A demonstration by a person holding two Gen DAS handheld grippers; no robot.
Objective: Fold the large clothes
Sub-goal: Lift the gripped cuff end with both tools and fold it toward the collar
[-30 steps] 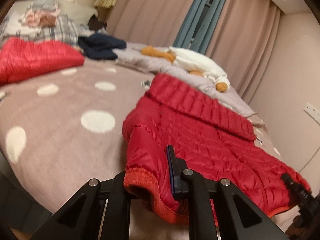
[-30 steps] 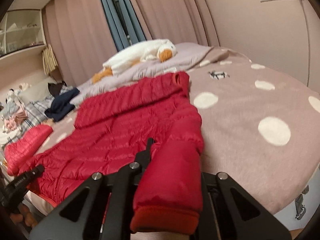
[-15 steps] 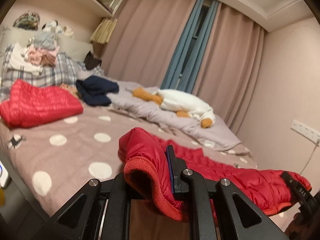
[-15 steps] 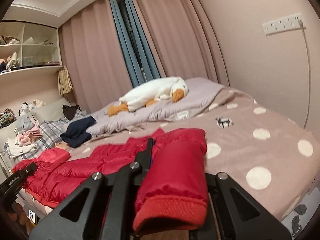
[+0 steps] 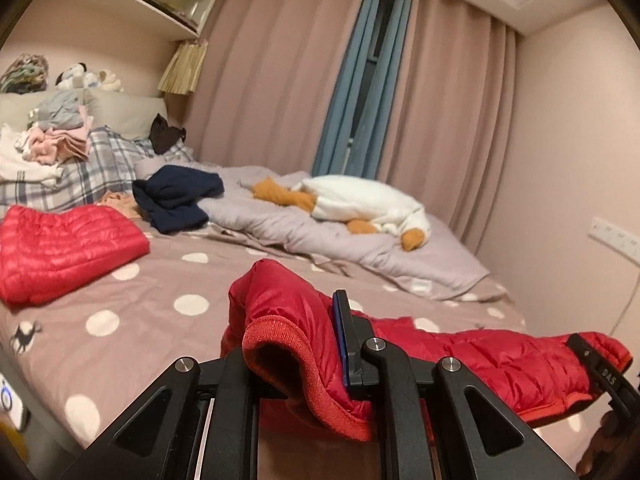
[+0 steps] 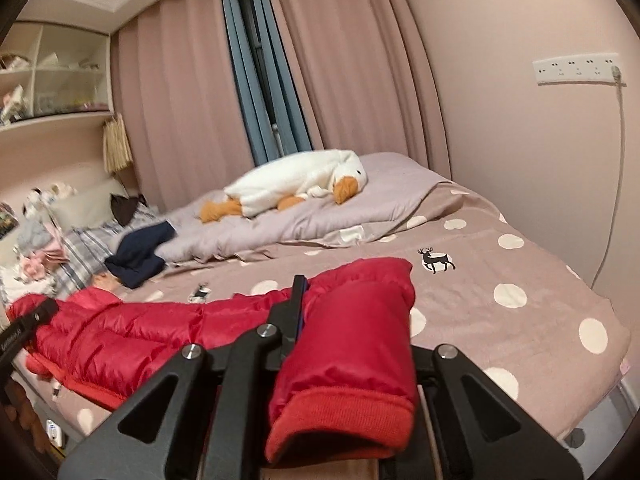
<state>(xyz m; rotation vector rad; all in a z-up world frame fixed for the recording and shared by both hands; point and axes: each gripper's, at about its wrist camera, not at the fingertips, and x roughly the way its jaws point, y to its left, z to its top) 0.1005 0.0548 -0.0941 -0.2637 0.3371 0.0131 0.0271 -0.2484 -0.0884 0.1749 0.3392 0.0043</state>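
Note:
A red puffer jacket point(image 5: 500, 356) hangs stretched between my two grippers, above the near edge of the dotted bed point(image 5: 132, 320). My left gripper point(image 5: 294, 340) is shut on its left sleeve, just behind the knitted orange cuff point(image 5: 288, 344). The sleeve drapes over one finger and hides it. My right gripper point(image 6: 352, 320) is shut on the other sleeve point(image 6: 352, 344), whose cuff hangs toward the camera. In each view the far end of the jacket point(image 6: 132, 328) leads to the other gripper at the frame's edge.
A folded red jacket point(image 5: 60, 248) lies at the left of the bed. Behind it are a navy garment point(image 5: 176, 196), a grey duvet point(image 5: 320, 236) with a white goose plush point(image 5: 368, 204), and a clothes pile point(image 5: 52, 140) on plaid pillows. A wall with sockets point(image 6: 576, 68) borders the right side.
Both grippers have risen with the sleeves. The jacket, which lay spread flat on the bed, now hangs lifted between them, and more of the room shows.

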